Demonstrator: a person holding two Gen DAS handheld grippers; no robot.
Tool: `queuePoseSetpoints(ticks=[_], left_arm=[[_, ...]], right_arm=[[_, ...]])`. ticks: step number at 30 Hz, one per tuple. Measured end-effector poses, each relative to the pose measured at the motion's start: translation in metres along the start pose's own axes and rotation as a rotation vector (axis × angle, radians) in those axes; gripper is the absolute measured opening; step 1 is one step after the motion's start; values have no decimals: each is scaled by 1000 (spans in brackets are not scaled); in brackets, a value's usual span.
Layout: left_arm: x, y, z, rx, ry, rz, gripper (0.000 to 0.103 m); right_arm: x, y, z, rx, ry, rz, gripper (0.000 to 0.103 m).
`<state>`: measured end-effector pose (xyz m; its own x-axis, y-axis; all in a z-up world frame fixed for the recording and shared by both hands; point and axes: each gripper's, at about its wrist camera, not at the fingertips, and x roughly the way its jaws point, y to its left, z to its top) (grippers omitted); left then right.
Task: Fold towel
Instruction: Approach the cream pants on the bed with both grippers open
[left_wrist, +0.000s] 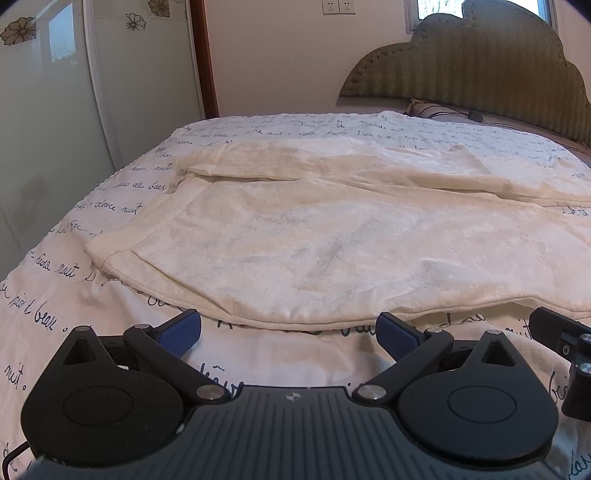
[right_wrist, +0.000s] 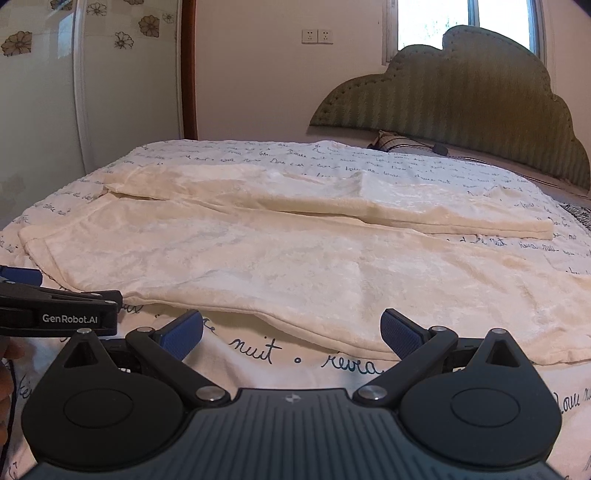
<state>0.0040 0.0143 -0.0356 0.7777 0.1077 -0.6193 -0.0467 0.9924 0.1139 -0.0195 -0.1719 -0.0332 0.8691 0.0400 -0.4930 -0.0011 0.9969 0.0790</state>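
Note:
A cream towel (left_wrist: 295, 240) lies spread on the bed, its far long side folded over toward the middle. The same towel (right_wrist: 277, 258) fills the middle of the right wrist view, with the folded strip ending at the right. My left gripper (left_wrist: 290, 336) is open just short of the towel's near hem, nothing between its blue pads. My right gripper (right_wrist: 291, 334) is also open at the near hem, empty. The left gripper's body (right_wrist: 59, 314) shows at the left edge of the right wrist view; part of the right gripper (left_wrist: 569, 347) shows at the right edge of the left wrist view.
The bed is covered by a white bedspread (left_wrist: 55, 295) printed with dark handwriting. A green padded headboard (right_wrist: 461, 110) stands at the far right, with a pillow (right_wrist: 399, 142) below it. A glossy wardrobe (left_wrist: 48, 129) lines the left side. A hand (right_wrist: 5, 373) shows at the left edge.

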Motion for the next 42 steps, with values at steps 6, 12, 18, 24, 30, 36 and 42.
queuePoseSetpoints(ticks=[6, 12, 18, 24, 30, 36, 42], left_arm=[[0, 0, 0, -3, 4, -2, 103], [0, 0, 0, -4, 4, -5, 103], [0, -1, -1, -5, 3, -6, 103], [0, -1, 0, -6, 5, -2, 103], [0, 0, 0, -6, 8, 1, 103], [0, 2, 0, -3, 9, -1, 103], [0, 2, 0, -2, 8, -1, 103]], right_arm=[[0, -2, 3, 14, 33, 15, 103], [1, -10, 3, 65, 71, 20, 103], [1, -5, 3, 25, 80, 2, 103], [0, -4, 2, 18, 69, -8, 103], [-2, -5, 3, 16, 66, -11, 103], [0, -6, 3, 30, 78, -6, 103], [1, -4, 3, 26, 82, -6, 103]])
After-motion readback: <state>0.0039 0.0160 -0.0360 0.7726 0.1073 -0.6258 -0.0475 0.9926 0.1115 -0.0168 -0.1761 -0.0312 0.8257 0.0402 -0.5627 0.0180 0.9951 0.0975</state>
